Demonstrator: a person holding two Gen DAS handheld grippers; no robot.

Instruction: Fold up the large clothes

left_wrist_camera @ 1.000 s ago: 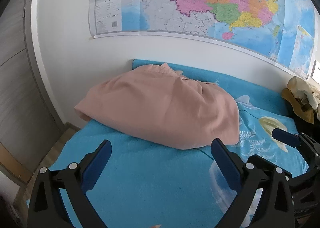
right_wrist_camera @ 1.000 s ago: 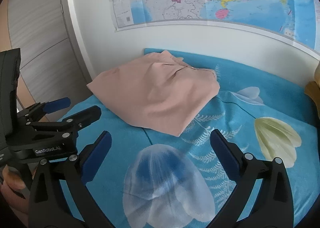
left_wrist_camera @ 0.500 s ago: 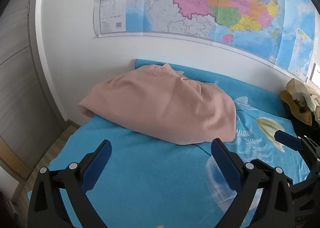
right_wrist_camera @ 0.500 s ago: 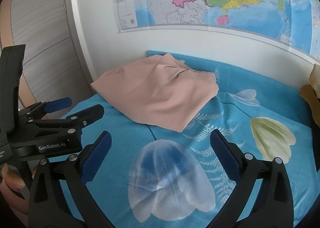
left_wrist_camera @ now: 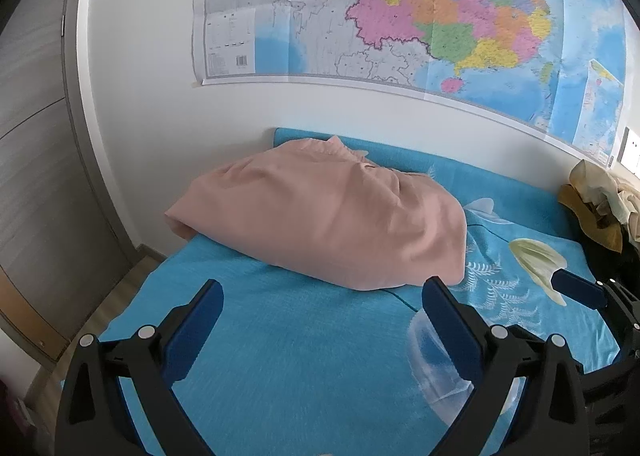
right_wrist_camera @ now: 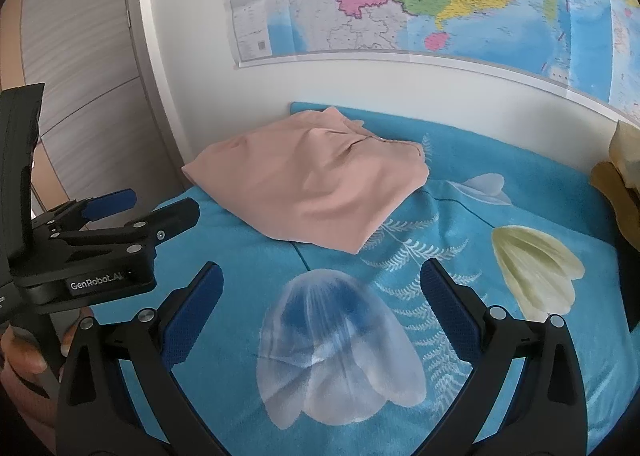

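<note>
A folded pink garment (left_wrist_camera: 332, 215) lies at the far left corner of the blue bed (left_wrist_camera: 304, 356), against the wall; it also shows in the right wrist view (right_wrist_camera: 316, 183). My left gripper (left_wrist_camera: 322, 312) is open and empty, held back from the garment above the bedsheet. My right gripper (right_wrist_camera: 320, 296) is open and empty, above a pale flower print (right_wrist_camera: 336, 344) on the sheet. The left gripper also appears from the side in the right wrist view (right_wrist_camera: 132, 207), its jaws apart.
A large wall map (left_wrist_camera: 420, 15) hangs above the bed. A pile of yellow and cream clothes (left_wrist_camera: 596, 203) sits at the right end of the bed. A wooden wardrobe (left_wrist_camera: 36, 175) and the floor (left_wrist_camera: 100, 308) are to the left.
Both grippers have drawn back from the pink garment, which now looks smaller and farther away. The garment itself has not moved.
</note>
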